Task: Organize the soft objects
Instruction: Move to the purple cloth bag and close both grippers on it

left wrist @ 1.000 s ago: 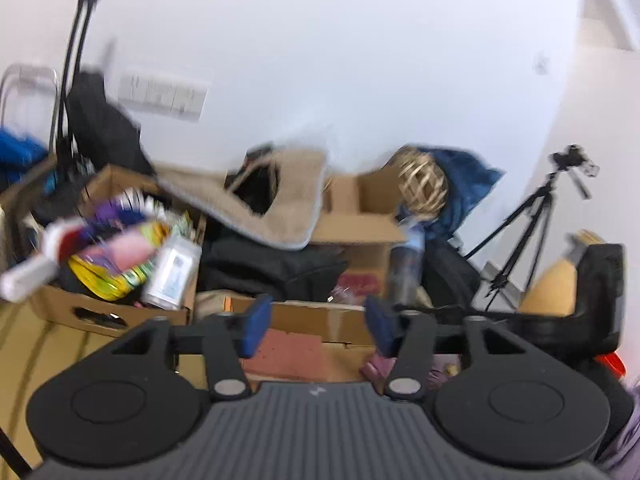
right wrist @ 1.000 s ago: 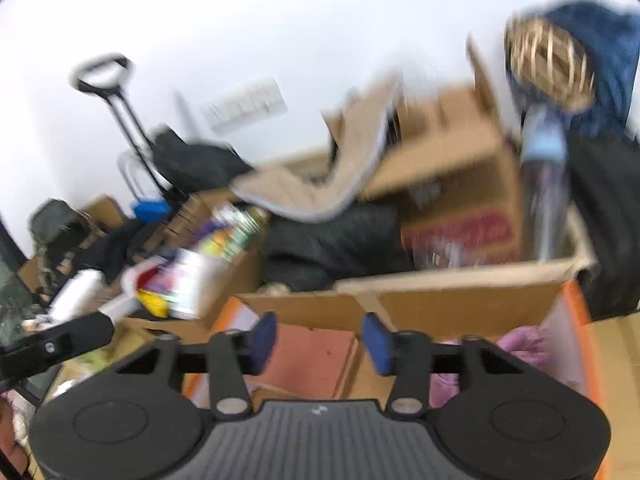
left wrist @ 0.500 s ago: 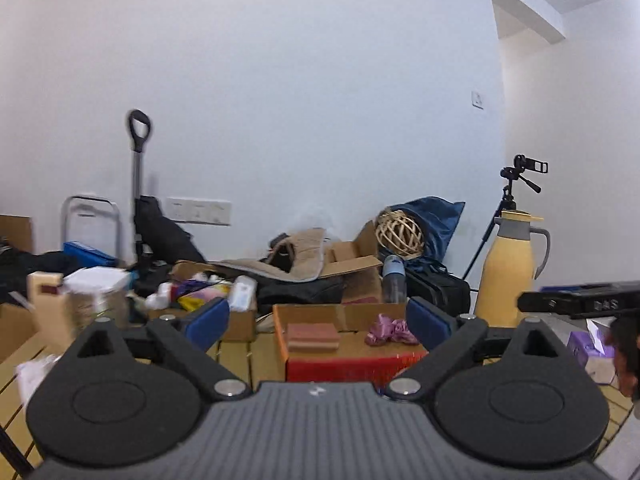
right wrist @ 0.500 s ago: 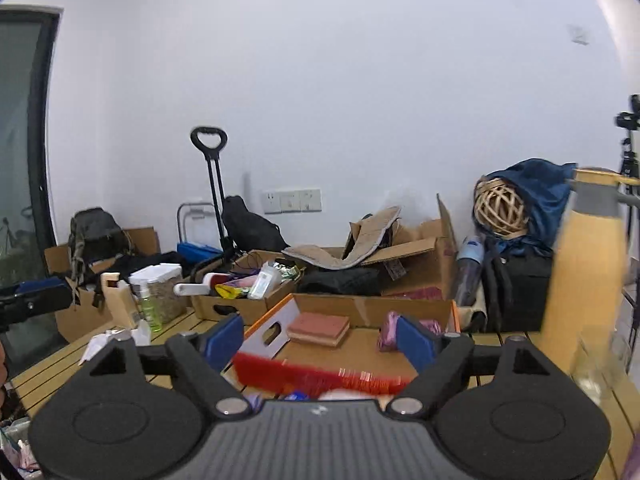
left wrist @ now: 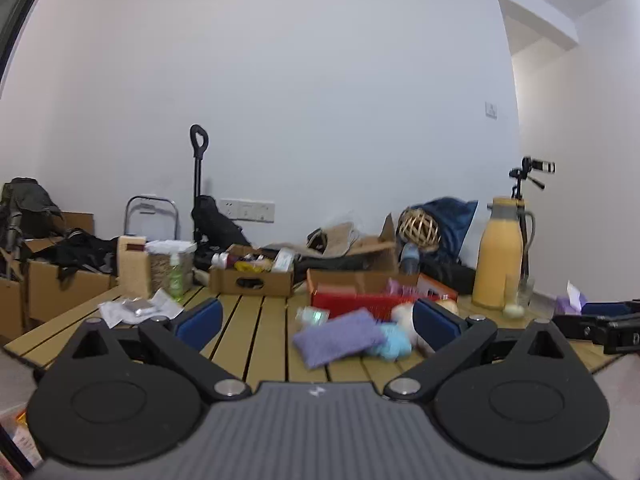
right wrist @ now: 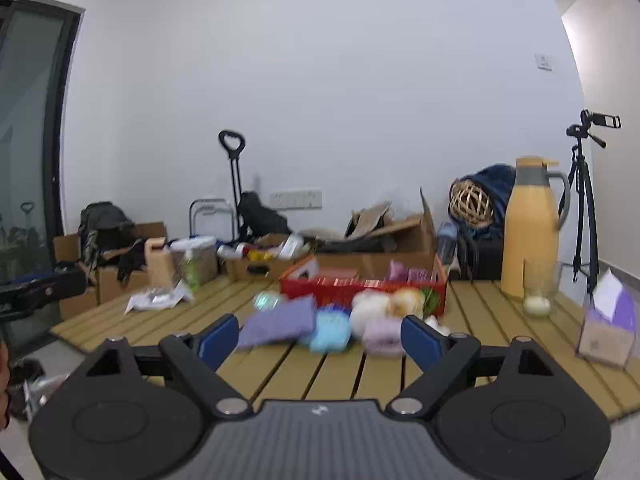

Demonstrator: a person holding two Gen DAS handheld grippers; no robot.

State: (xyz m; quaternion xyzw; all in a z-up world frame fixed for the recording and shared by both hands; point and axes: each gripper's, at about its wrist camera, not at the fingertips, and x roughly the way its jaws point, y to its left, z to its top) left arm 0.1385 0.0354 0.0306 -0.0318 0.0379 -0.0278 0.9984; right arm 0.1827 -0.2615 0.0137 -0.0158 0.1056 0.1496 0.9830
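Note:
A pile of soft things lies on the slatted wooden table in front of a red box. It holds a purple cloth, a light blue piece and a white plush. The right wrist view shows the same purple cloth, blue piece, white plush and a lilac cloth. My left gripper and right gripper hover short of the pile. Their jaws are opening, with nothing between them.
A yellow thermos jug and a glass stand at the table's right, and a purple tissue box sits nearer. Crumpled paper lies at the left. Cardboard boxes of clutter line the far side. A tripod stands beyond.
Both grippers have pulled far back from the cardboard boxes, so the table and the soft pile now show. Both pairs of jaws have spread much wider.

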